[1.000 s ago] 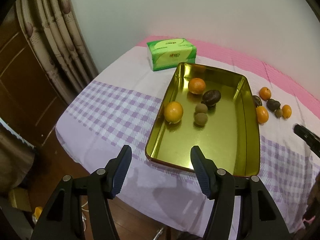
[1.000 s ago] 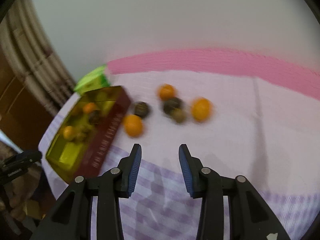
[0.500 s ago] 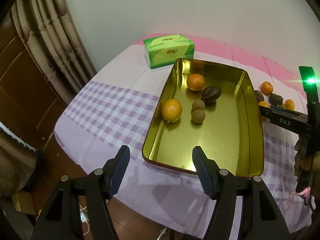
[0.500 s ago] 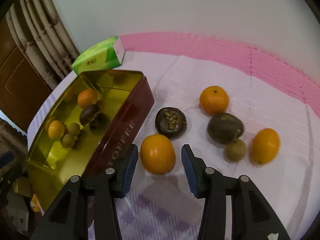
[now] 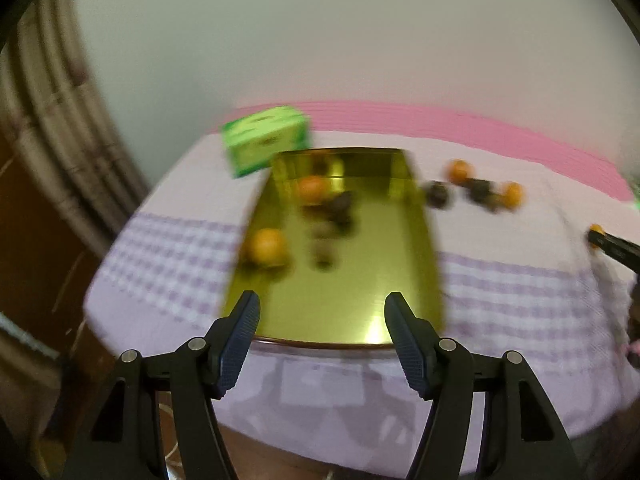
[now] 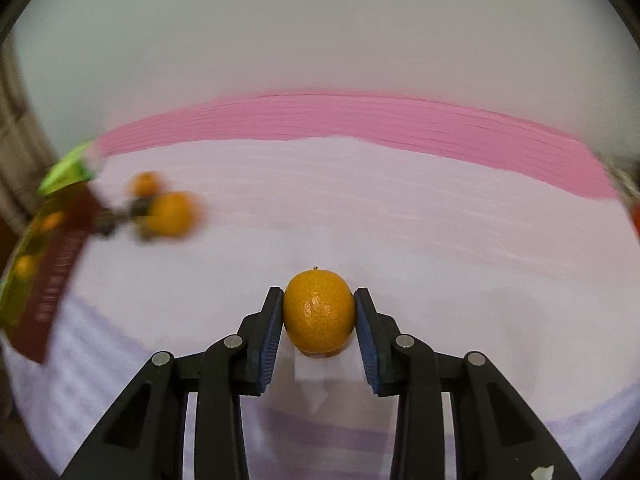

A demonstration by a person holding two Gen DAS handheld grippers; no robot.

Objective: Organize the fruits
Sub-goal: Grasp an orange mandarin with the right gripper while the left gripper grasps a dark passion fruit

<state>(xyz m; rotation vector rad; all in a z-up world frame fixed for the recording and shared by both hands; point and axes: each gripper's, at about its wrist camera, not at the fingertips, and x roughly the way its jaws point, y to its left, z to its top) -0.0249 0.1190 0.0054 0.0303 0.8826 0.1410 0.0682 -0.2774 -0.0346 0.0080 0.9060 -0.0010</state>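
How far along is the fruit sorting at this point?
Partly done. Several fruits, two of them oranges, already lie in the gold tin. The right gripper clamps an orange. About four blurred fruits remain on the cloth. The left gripper is open, empty.

The orange [image 6: 319, 312] is bright orange with a dimpled skin; the fingers [image 6: 267, 344] beside it are black with blue ribbed pads. The tin tray [image 5: 360, 296] is shiny gold inside and dark red outside with pale lettering. The counter [image 5: 520, 300] cloth is pale lilac with purple checks and a pink border; the tissue box [image 5: 266, 140] is green.
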